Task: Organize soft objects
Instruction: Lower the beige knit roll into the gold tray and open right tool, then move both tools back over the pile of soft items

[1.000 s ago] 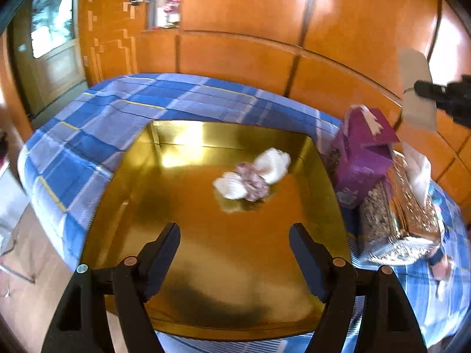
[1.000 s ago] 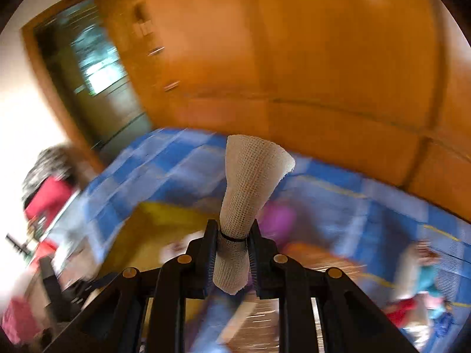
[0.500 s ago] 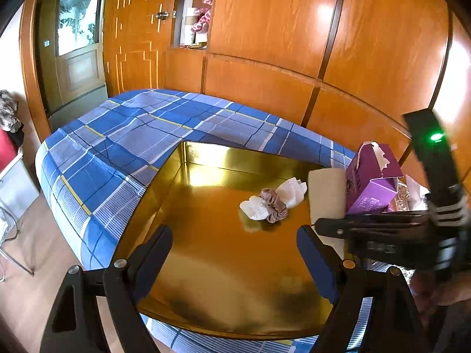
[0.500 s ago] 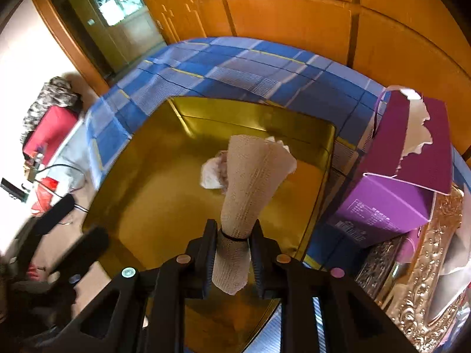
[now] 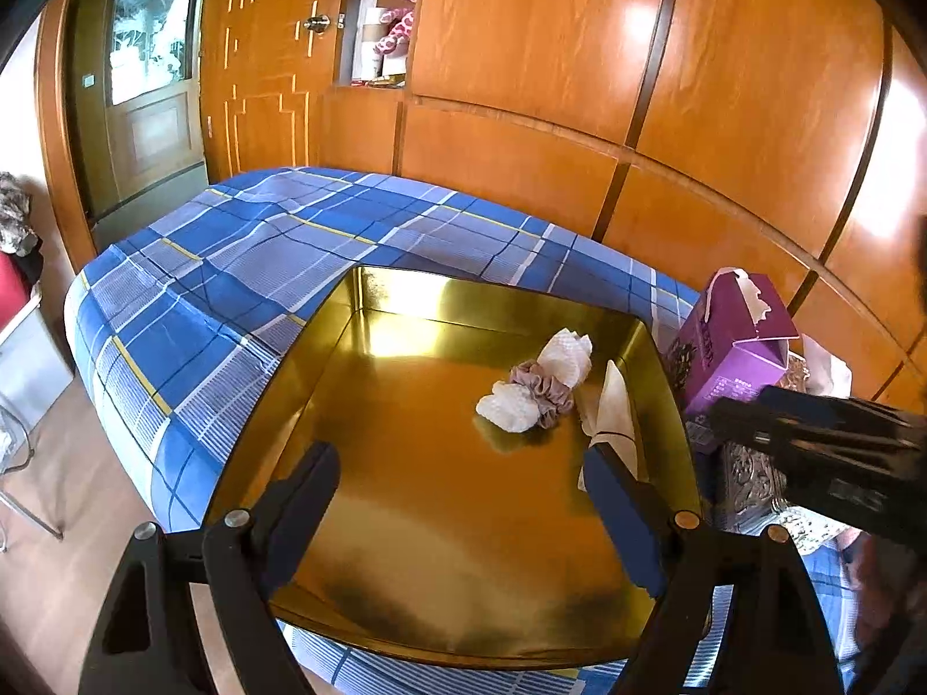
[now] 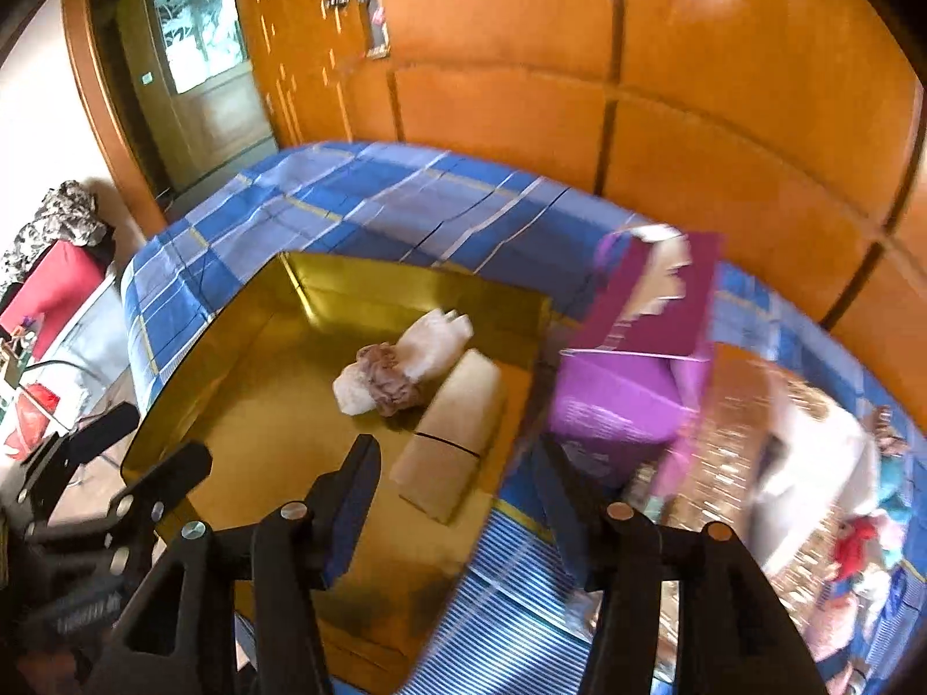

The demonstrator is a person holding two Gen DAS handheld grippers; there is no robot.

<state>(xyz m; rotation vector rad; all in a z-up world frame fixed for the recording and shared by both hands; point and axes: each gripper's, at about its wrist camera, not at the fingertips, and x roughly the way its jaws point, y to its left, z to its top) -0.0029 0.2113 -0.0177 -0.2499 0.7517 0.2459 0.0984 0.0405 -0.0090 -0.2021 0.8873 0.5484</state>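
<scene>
A gold tray (image 5: 440, 596) (image 6: 255, 452) lies on a blue plaid bed. In it sits a white cloth tied with a mauve scrunchie (image 5: 542, 391) (image 6: 391, 385). A beige rolled bandage with a black band (image 6: 455, 440) (image 5: 614, 417) lies in the tray by its right wall, just beyond my right gripper. My right gripper (image 6: 457, 501) is open and empty, above the tray's right edge. My left gripper (image 5: 463, 501) is open and empty over the tray's near half.
A purple carton (image 5: 733, 347) (image 6: 631, 382) and an ornate gold tissue box (image 5: 753, 480) stand right of the tray. More soft items, among them red and teal ones (image 6: 863, 538), lie at the far right of the bed. Wooden wardrobe panels (image 5: 666, 116) stand behind.
My right gripper carried the bandage roll over the tray, opened and let it go; the roll now lies in the tray. My left gripper stayed open and drew back a little.
</scene>
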